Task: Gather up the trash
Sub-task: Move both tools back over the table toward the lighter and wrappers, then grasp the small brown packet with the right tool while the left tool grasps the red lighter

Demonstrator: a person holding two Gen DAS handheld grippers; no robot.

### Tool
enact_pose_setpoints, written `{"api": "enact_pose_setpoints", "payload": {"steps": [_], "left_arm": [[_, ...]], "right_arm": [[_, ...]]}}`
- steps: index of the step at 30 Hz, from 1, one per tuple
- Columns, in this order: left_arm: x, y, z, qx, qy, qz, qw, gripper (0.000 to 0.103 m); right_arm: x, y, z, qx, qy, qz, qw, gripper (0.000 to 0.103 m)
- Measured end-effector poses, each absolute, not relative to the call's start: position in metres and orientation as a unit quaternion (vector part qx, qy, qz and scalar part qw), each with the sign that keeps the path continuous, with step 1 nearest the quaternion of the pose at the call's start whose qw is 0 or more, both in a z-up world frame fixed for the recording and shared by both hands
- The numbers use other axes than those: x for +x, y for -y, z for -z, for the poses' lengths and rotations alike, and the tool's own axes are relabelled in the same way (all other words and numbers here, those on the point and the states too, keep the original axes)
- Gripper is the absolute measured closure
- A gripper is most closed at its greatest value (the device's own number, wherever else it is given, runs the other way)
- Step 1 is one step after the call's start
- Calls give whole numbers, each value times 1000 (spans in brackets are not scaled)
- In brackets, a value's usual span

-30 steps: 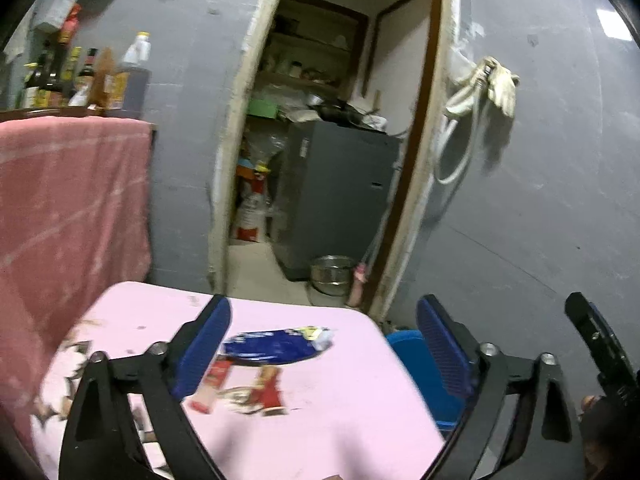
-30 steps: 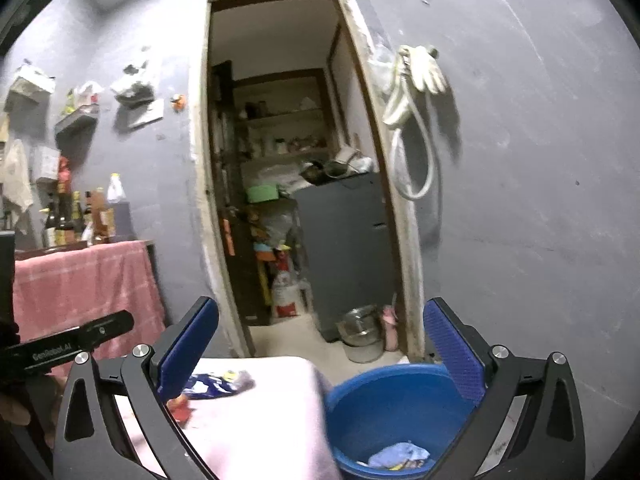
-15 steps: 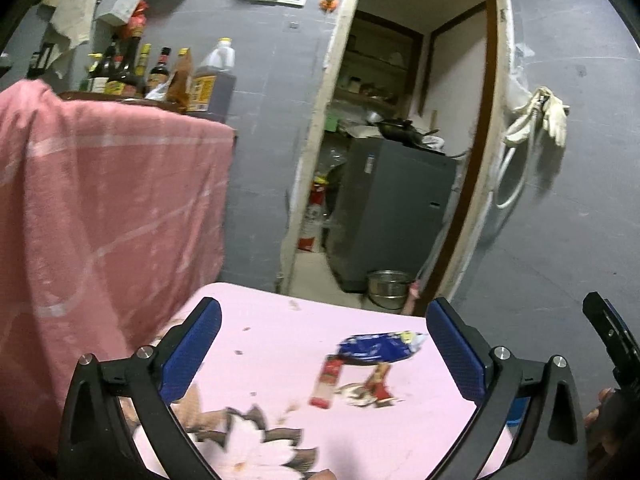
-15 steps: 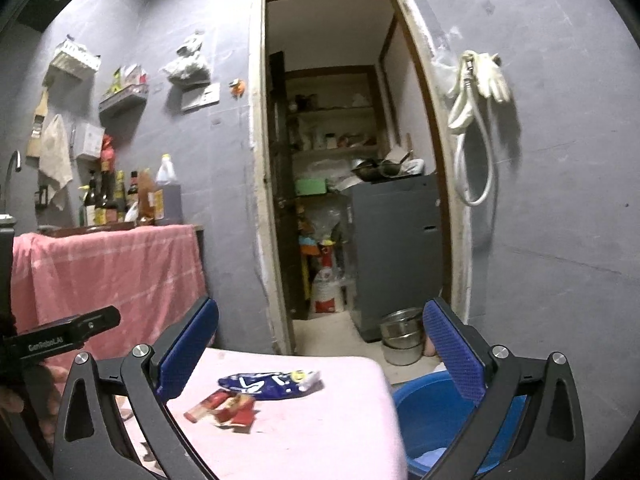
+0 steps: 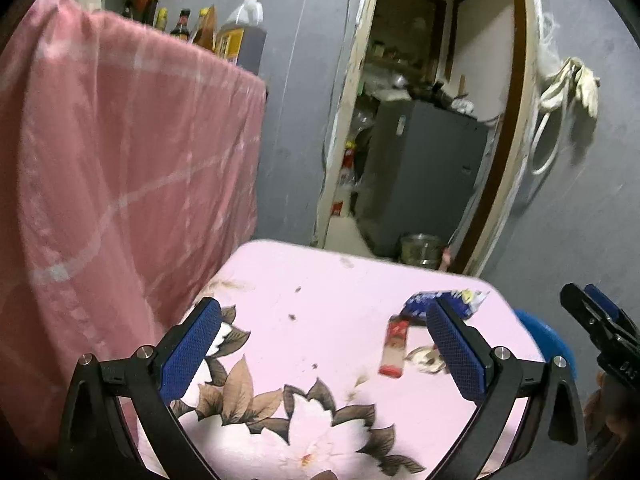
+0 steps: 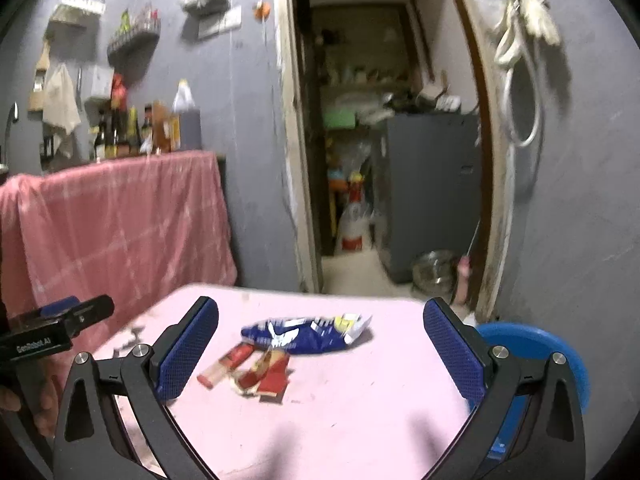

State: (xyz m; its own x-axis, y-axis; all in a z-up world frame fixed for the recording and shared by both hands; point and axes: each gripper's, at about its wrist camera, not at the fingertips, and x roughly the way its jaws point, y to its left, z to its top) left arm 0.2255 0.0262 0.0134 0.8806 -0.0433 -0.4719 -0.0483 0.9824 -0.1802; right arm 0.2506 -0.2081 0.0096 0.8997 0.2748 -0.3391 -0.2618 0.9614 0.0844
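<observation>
Both the left hand-held gripper (image 5: 320,344) and right hand-held gripper (image 6: 320,344) hang wide open and empty over the pink floral-cloth desk (image 6: 360,408), where a crumpled blue snack wrapper (image 6: 298,336) and red wrappers (image 6: 256,370) lie beside the blue plastic basin (image 6: 532,340).

Blue wrapper (image 6: 304,334), red wrappers (image 6: 256,372) flat on tablecloth (image 6: 360,420)
</observation>
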Motion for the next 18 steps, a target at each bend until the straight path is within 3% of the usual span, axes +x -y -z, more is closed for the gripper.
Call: {"api": "enact_pose_setpoints", "payload": {"steps": [8,18], "left_arm": [[247,-33,11,-90,-307,-5,947,3],[259,-46,28,-118,-353,-6,928,3]], "right_arm": [[292,192,24,23,-289,-159,944,0],[323,170,49,24,-370,-196,908,17]]}}
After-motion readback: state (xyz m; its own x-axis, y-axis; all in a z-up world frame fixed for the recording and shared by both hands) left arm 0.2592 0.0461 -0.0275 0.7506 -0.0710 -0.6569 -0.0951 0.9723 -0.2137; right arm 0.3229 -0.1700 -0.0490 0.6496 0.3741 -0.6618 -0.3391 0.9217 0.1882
